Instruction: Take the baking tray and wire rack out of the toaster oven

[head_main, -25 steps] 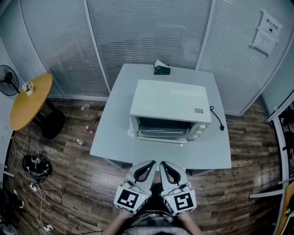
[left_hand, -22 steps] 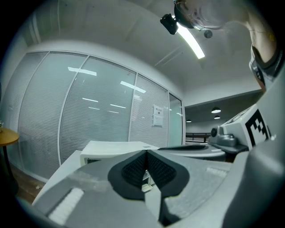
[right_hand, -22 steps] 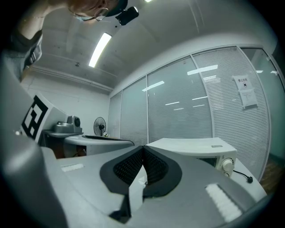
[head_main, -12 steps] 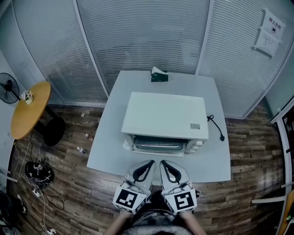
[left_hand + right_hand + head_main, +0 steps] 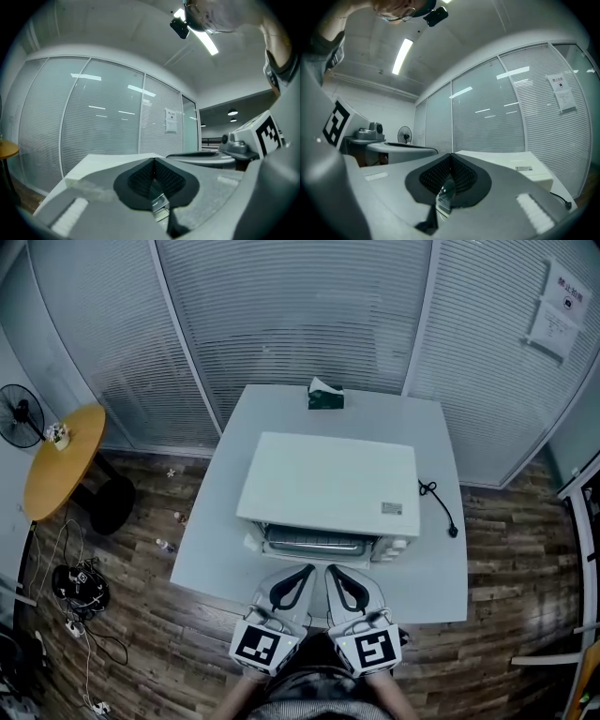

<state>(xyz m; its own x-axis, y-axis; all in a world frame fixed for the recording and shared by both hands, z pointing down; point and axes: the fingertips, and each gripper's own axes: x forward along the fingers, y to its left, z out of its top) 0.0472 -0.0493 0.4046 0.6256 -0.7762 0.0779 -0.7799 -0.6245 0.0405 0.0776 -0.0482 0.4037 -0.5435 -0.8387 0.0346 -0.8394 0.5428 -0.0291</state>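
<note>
A white toaster oven [image 5: 328, 486] stands on a pale table [image 5: 427, 573], its glass door [image 5: 314, 542] closed and facing me. The baking tray and wire rack cannot be made out behind the door. My left gripper [image 5: 308, 570] and right gripper [image 5: 331, 570] are side by side over the table's near edge, just short of the door. Both are shut with nothing in them. In the left gripper view the jaws [image 5: 153, 160] meet in front of the oven's white top [image 5: 105, 162]. The right gripper view shows the same closed jaws [image 5: 451, 155] with the oven [image 5: 513, 168] beyond.
A green tissue box [image 5: 325, 395] sits at the table's far edge. A black power cord [image 5: 439, 507] trails to the right of the oven. A round wooden table [image 5: 56, 460], a fan [image 5: 19, 416] and floor cables [image 5: 80, 582] are at the left. Glass partitions stand behind.
Both grippers have moved forward toward the oven, from off the table to over its near edge. The oven now looks nearer and larger. The jaws stayed shut.
</note>
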